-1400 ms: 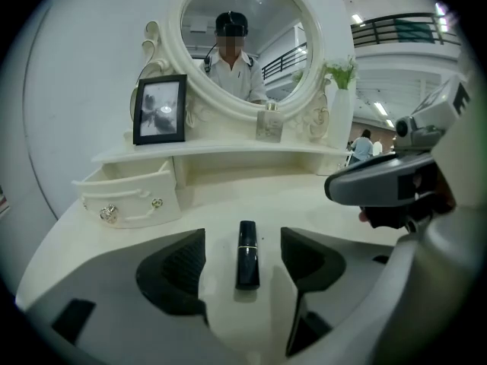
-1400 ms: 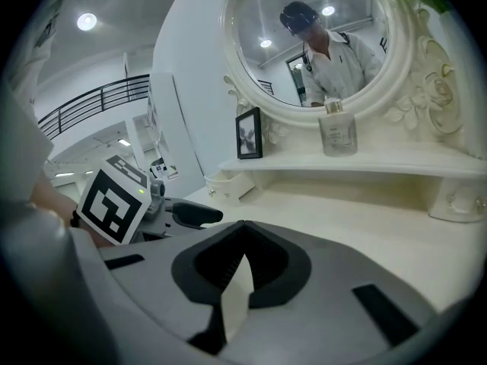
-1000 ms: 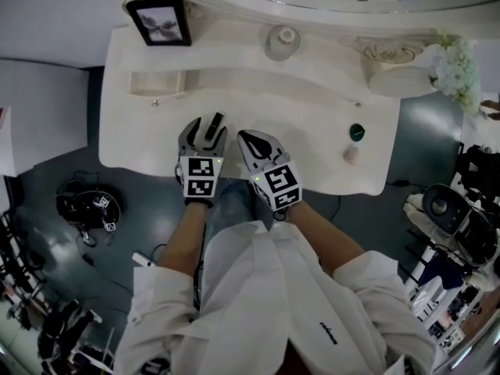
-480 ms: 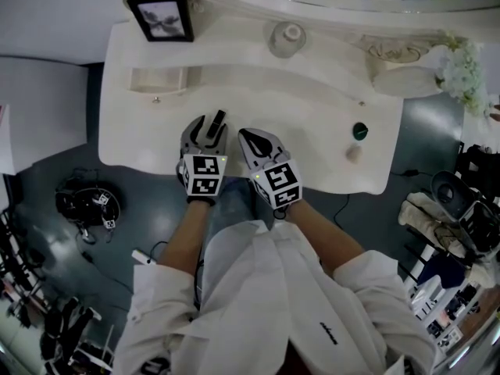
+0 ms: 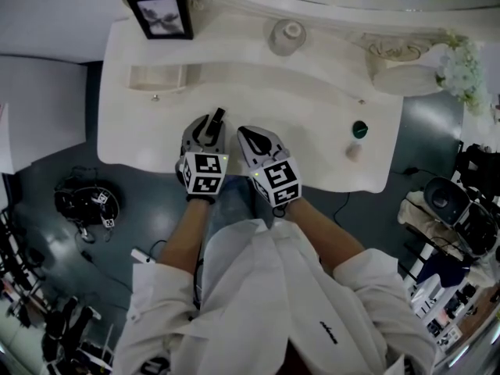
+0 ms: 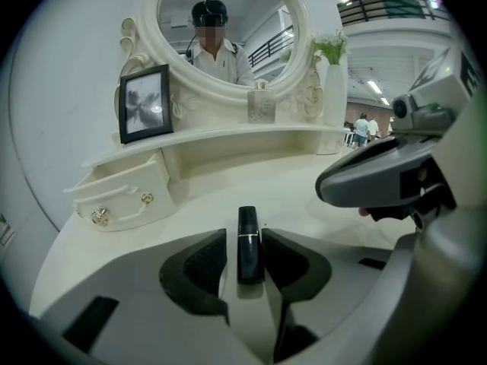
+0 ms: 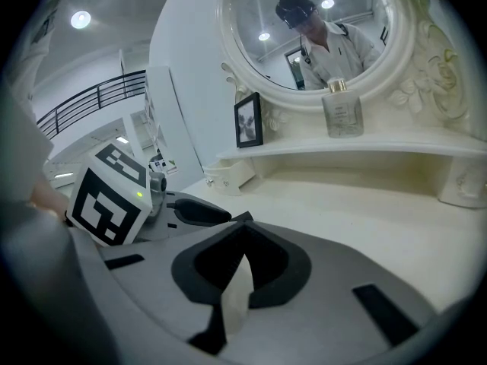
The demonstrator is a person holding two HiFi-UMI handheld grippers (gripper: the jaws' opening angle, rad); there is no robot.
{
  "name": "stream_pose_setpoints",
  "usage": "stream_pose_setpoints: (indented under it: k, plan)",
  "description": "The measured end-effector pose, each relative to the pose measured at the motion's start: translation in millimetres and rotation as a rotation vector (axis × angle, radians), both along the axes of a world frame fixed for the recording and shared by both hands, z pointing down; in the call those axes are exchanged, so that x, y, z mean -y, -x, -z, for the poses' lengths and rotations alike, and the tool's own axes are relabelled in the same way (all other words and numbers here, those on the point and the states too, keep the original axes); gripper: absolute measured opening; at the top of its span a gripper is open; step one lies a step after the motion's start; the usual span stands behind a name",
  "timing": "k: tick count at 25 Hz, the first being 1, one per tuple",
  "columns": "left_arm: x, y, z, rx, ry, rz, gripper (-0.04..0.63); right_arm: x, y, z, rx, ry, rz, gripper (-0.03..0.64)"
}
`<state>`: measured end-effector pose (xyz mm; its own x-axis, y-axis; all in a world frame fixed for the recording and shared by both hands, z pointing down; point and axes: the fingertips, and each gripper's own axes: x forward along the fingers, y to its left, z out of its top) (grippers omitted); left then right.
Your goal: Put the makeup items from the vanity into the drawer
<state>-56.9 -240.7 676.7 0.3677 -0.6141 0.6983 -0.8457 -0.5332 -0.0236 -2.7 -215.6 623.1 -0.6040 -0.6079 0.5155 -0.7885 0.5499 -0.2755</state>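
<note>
A black lipstick tube (image 6: 248, 243) lies on the white vanity top (image 5: 312, 104), pointing away from me. My left gripper (image 6: 245, 242) straddles it and its jaws are closing. A thin gap still shows beside the left pad (image 6: 204, 263). In the head view the lipstick (image 5: 218, 117) pokes out past the left gripper (image 5: 208, 129). The right gripper (image 5: 249, 138) hovers just right of it with nothing held, and its jaws (image 7: 242, 251) look shut. A small drawer (image 5: 156, 79) stands pulled out at the back left, also visible in the left gripper view (image 6: 122, 194).
A dark green round item (image 5: 357, 130) and a pale pink item (image 5: 352, 153) sit on the right of the top. On the shelf stand a photo frame (image 5: 162, 17), a perfume bottle (image 5: 287, 37) and a flower vase (image 5: 455, 69). An oval mirror (image 6: 227, 29) rises behind.
The left gripper's jaws have narrowed around the lipstick. Both grippers have stayed almost in place.
</note>
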Motion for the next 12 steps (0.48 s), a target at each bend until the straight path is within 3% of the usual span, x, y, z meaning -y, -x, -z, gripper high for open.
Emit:
stream_pose_setpoints:
  k: [3, 12]
  plan:
    - [-0.3, 0.4, -0.1, 0.006, 0.002, 0.011, 0.120, -1.4, -0.5, 1.1, -0.001, 0.008, -0.001, 0.018]
    - [0.0, 3.3, 2.5, -0.012, 0.007, 0.024, 0.117, 2.1, 0.1, 4.8, -0.007, -0.002, -0.005, 0.018]
